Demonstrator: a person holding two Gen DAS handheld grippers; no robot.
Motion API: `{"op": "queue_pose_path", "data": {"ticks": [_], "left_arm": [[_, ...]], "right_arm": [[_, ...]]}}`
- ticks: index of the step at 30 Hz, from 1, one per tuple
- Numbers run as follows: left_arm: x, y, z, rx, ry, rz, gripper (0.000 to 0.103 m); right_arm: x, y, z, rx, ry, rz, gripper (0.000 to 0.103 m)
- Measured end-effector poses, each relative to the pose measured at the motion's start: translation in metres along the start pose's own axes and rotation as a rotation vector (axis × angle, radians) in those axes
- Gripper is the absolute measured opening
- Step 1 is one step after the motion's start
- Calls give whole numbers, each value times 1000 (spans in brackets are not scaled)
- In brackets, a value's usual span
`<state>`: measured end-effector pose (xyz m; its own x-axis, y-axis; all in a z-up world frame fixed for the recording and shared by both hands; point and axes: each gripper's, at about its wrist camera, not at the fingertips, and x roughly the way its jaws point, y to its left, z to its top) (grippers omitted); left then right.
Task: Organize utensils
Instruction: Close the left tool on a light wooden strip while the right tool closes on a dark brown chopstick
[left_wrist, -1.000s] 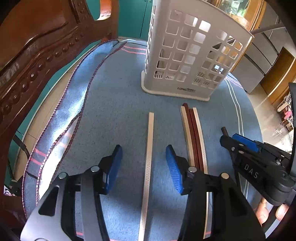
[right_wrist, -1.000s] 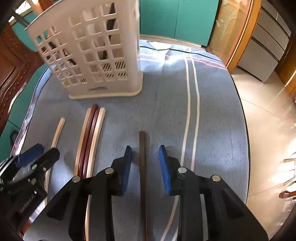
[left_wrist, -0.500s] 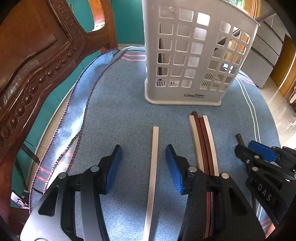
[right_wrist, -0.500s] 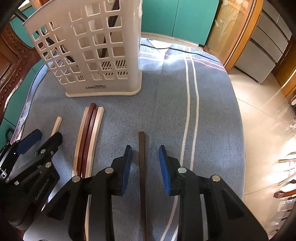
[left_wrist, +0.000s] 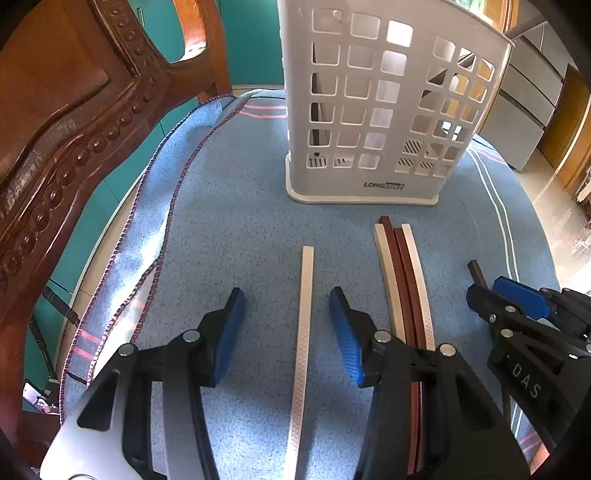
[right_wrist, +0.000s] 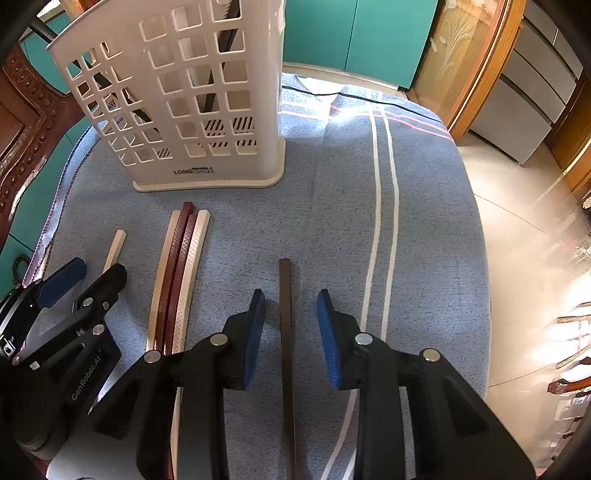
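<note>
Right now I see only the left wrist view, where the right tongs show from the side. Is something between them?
Observer: Yes. In the right wrist view a dark stick lies flat on the cloth between the pads of the right tongs. The tongs are open and neither pad touches it.
Operator: Is it close to the bundle of four sticks?
Observer: No. It lies apart, to the right of the bundle, with bare blue cloth between them.
</note>
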<state>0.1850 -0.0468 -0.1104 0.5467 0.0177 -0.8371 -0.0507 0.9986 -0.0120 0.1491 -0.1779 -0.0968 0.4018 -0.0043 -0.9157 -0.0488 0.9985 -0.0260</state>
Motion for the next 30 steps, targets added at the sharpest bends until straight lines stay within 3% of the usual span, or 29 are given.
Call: {"op": "queue_pose_path", "data": {"ticks": [5,13,30], "left_arm": [[-2,-4,-2,0,6,2,48],[-5,-5,-2,2,10,-22,22],[-8,-10,-3,13,13,-19,23]], "right_arm": [[0,1,-1,-6,-5,-5,30],[-2,3,-5,-8,-14,7,26],[-4,4,-6,-11,-17,7,25]]}}
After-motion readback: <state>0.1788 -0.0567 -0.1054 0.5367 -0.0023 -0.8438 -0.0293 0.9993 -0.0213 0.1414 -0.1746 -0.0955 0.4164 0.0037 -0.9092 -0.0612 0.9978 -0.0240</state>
